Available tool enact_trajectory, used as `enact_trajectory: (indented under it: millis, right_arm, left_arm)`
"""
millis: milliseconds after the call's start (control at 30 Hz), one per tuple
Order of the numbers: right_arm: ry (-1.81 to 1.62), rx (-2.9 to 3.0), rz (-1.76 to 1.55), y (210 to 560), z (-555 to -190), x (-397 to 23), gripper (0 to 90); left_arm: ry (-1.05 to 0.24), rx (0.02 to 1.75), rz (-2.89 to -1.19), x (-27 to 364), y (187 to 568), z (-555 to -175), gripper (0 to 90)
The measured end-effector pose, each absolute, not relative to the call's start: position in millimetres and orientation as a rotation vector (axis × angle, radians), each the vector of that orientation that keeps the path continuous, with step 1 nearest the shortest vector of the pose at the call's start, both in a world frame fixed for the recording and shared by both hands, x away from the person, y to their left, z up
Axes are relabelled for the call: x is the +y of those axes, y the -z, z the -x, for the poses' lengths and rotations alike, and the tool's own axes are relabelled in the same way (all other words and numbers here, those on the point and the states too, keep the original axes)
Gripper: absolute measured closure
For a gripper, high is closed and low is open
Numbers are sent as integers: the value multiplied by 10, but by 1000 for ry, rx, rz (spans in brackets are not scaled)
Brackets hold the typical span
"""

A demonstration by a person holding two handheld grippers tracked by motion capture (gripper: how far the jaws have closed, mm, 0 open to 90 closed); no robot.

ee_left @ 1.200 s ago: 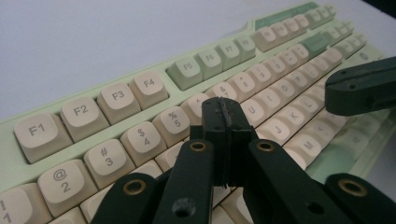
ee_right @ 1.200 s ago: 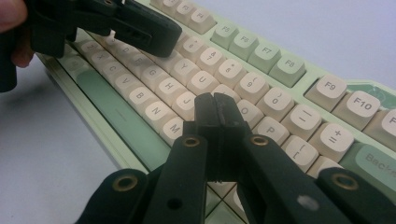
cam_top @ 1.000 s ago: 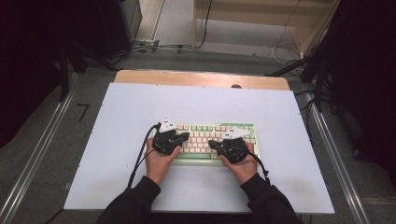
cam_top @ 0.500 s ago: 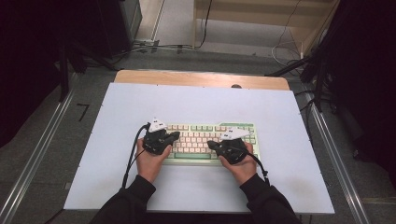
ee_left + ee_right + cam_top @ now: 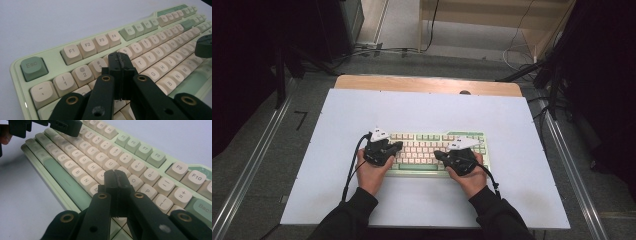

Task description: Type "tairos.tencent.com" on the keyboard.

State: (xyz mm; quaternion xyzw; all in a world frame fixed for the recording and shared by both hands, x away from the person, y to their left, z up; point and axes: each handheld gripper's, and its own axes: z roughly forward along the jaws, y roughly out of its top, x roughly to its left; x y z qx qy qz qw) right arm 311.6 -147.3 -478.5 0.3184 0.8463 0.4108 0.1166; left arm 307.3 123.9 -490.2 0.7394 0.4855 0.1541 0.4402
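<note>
Change: the left gripper (image 5: 396, 146) has slid from the keyboard's middle-left toward its left end; the right gripper (image 5: 438, 154) stays put.
High view: a mint-green keyboard (image 5: 438, 136) with cream keys lies on the white table mat (image 5: 422, 107), toward the person's edge. Both hands rest over it, left hand (image 5: 371, 172) at the left end, right hand (image 5: 471, 176) right of centre.
Left gripper view: jaws pressed together, empty, tips over the number row near the 3 key (image 5: 98, 63); Esc key (image 5: 33, 66) at far left.
Right gripper view: jaws closed on nothing, tips above the keys near the O key (image 5: 133, 180); the left gripper hangs at top left.
</note>
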Motion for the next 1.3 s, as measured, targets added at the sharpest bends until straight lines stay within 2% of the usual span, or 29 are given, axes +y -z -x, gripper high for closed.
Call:
enact_trajectory:
  millis: [500,700,1300]
  right_arm:
    - [-1199,2479,-930,4791,-3119,-1468,883]
    - [-1200,2479,-931,4789,-3121,-1472,883]
    - [-1198,2505,-906,4815,-3107,-1374,883]
  left_arm:
    - [-405,1196,-1887,1197,4943,-3088,900]
    - [-372,1189,-1828,1241,4896,-3069,900]
    - [-372,1185,-1813,1256,4871,-3052,900]
